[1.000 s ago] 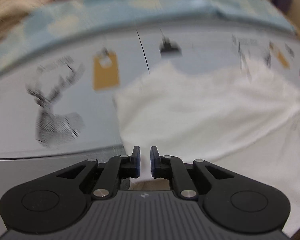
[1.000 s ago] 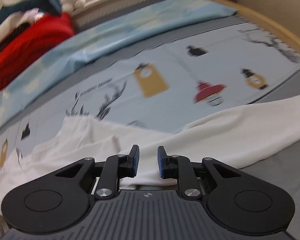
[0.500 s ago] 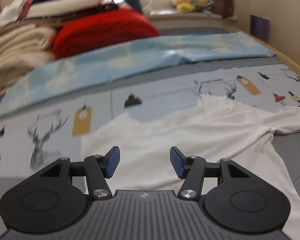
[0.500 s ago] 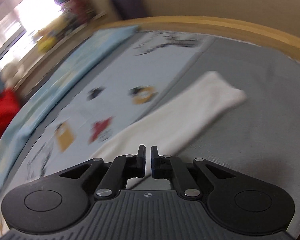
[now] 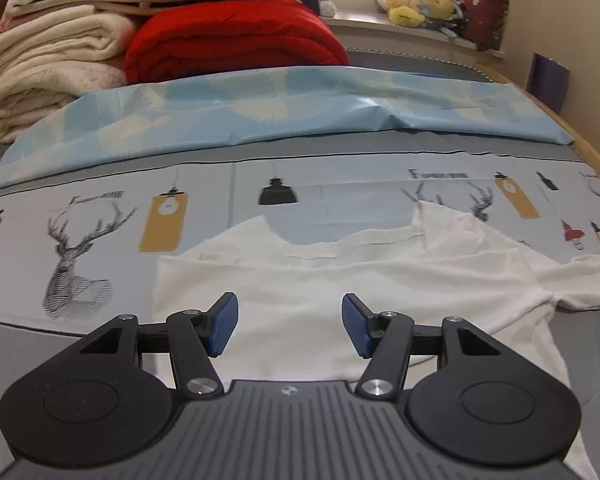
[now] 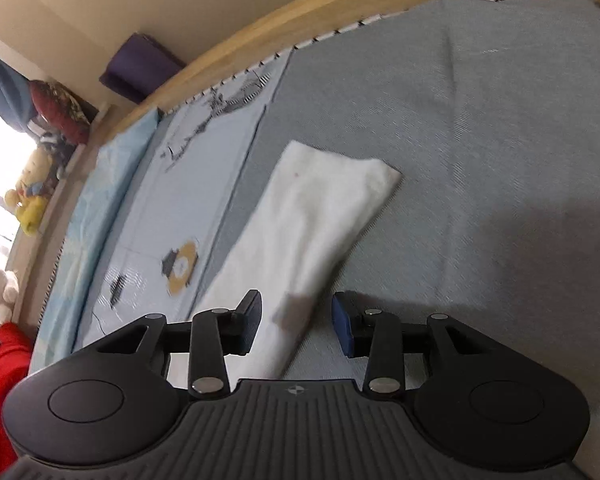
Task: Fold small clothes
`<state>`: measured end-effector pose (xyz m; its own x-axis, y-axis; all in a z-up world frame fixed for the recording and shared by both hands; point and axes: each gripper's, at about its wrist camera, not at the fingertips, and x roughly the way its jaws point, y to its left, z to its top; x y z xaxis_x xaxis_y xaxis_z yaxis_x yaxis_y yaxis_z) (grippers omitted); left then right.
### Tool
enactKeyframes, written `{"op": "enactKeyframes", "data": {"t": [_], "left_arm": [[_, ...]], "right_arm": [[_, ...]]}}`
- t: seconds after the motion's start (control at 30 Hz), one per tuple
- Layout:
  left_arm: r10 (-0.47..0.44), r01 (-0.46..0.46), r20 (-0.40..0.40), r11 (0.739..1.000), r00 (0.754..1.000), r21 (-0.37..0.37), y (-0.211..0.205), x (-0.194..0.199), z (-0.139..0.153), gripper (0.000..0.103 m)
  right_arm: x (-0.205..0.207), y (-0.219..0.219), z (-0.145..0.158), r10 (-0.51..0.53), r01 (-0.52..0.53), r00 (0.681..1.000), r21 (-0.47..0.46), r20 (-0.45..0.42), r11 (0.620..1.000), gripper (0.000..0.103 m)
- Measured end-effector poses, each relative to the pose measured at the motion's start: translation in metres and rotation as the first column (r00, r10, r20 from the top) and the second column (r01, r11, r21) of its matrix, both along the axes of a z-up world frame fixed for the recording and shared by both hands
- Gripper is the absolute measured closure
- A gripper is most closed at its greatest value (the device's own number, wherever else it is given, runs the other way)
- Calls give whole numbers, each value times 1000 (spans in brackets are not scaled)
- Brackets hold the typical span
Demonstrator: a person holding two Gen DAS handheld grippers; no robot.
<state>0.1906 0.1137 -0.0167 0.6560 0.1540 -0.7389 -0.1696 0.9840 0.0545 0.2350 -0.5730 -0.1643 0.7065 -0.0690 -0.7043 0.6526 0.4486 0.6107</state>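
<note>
I see the white T-shirt (image 5: 340, 292) lying flat on the bed, partly on the printed sheet (image 5: 100, 220) with deer and lamps. My left gripper (image 5: 288, 326) hovers over its body with the jaws wide apart, holding nothing. My right gripper (image 6: 296, 326) is also spread open, above the long sleeve (image 6: 312, 224), which lies on the grey mattress cover (image 6: 480, 140).

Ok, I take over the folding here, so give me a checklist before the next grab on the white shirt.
1. Left gripper open and empty: ok.
2. Right gripper open and empty: ok.
3. White shirt flat on the bed: not ok, wrinkled near the collar.
4. Sleeve laid out straight ahead of the right gripper: ok.
5. Sleeve between the right fingers: cannot tell, it may lie below them.
6. Shirt's near hem visible: cannot tell, hidden by the left gripper.
</note>
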Motion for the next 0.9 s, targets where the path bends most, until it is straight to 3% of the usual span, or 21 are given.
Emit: {"op": "enactKeyframes", "data": {"t": [0.03,0.1,0.13,0.17,0.23,0.33,0.43,0.5,0.57,0.63,0.7,0.8,0.83,0.87,0.9], "left_arm": [[1,-1,-8,1000,1000,8,3,-1,-1,40],[6,-6,-18,999,1000,33,9,-4,-1,40],[9,-8,-21,999,1000,45,13,-5,-2,40],[11,-9,-26,998,1000,55,17,-7,-2,40],[27,-25,-30,998,999,61,25,-10,-1,40],[62,-61,-28,997,998,40,42,-15,3,40],[101,-101,-24,995,995,21,58,-20,9,40],[129,-129,-22,992,991,4,70,-25,12,40],[153,-153,-24,988,988,-12,81,-29,14,40],[177,-178,-29,984,984,-27,91,-33,16,40],[207,-209,-37,977,978,-51,103,-37,17,40],[250,-255,-54,960,967,-113,123,-42,18,40],[261,-267,-59,955,964,-130,127,-43,18,40],[271,-278,-68,949,960,-151,133,-44,17,40],[276,-285,-78,944,958,-167,137,-45,16,40]], "right_arm": [[3,-1,0,-4,4,1000,3,10,1000,62],[8,0,-2,-15,15,1000,-1,10,1000,72],[10,1,-2,-23,23,1000,-16,-4,1000,94],[12,3,-2,-40,39,999,-37,-30,999,97],[12,9,2,-84,81,995,-76,-46,994,97],[23,35,28,-117,92,989,-253,-88,963,98],[43,89,72,-62,12,994,-492,-85,871,98],[53,144,107,77,-67,997,-591,-9,804,97],[57,211,136,269,-175,962,-654,45,736,97],[52,284,158,475,-290,875,-687,92,667,97],[39,356,174,660,-404,739,-697,132,592,97],[12,462,180,873,-618,456,-645,172,450,97],[7,489,174,919,-708,357,-592,168,384,95],[4,517,161,956,-816,253,-498,148,294,91],[0,539,145,976,-892,183,-397,118,216,90]]}}
